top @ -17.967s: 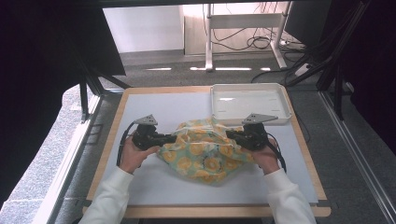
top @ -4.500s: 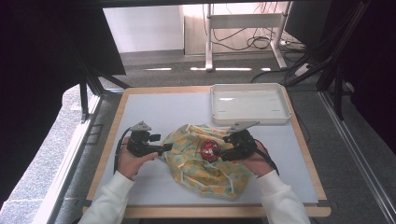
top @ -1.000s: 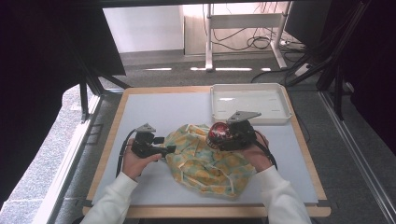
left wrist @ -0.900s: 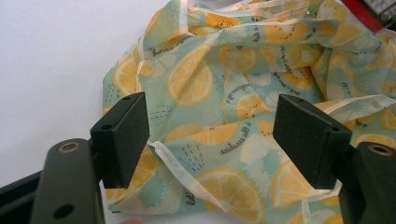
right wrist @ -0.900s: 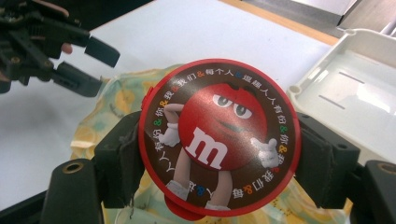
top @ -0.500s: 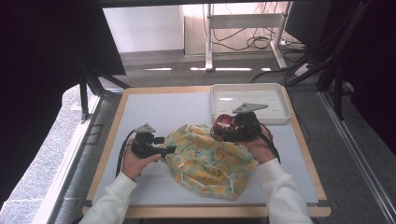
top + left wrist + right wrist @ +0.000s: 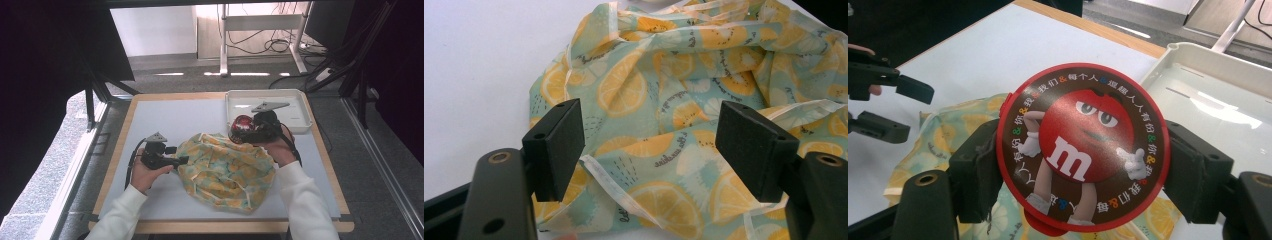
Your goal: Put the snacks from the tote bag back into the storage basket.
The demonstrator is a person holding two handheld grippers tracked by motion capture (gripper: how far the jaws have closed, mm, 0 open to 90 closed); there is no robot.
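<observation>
Bare table [image 7: 165, 117] left and far; bag [image 7: 227, 170] fills centre; tray [image 7: 300, 125] blocks far right.

The lemon-print bag [image 7: 684, 100] looked thin, crinkled cloth; the round red tin [image 7: 1083, 145] glossy; the white tray [image 7: 1218, 95] smooth plastic.

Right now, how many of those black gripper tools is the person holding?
2. The left gripper sits open at the left edge of the lemon-print bag. The right gripper is up near the white tray, clamped on a round red candy tin.
</observation>
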